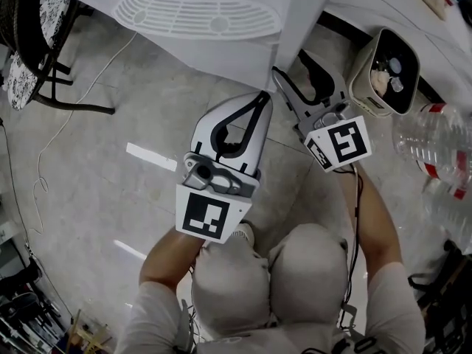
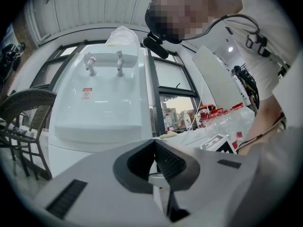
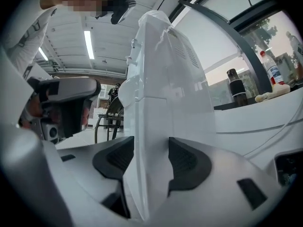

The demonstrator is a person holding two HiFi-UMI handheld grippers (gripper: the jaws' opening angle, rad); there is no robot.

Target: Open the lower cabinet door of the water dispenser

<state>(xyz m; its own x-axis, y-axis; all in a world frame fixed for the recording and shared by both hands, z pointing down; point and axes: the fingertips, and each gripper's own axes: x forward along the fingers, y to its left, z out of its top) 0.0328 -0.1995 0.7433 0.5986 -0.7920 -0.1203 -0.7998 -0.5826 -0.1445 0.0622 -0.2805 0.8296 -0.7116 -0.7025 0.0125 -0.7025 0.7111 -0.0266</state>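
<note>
One tall white water dispenser (image 1: 221, 54) filled the top of the head view, seen from above with its drip tray facing the person. Its lower cabinet door (image 3: 150, 126) sat below that tray, on the front, and its free edge ran upright at the dispenser's right front corner. That upright edge was the line the coming move turned on.

Both tools were low in front of the dispenser. The right hand-held gripper (image 1: 288, 60) was the one at the door. Its own view showed a thin white panel standing straight up between the two dark pads (image 3: 187, 162), filling the gap and seemingly touching both. I took it to be pinching the door's edge, with one jaw on the front face and the other round the side. The door therefore lay straight ahead of this tool, its long edge crossing the line of the jaws.

The left hand-held gripper (image 1: 262, 96) hung just beside it, further toward the middle of the front. Its jaws were pressed together on nothing, and it pointed up at the taps. It looked nearly as close to the door but had no hold on it.

By my judgement, the opening pull belonged to the right arm and would swing that edge out toward the person.
</note>
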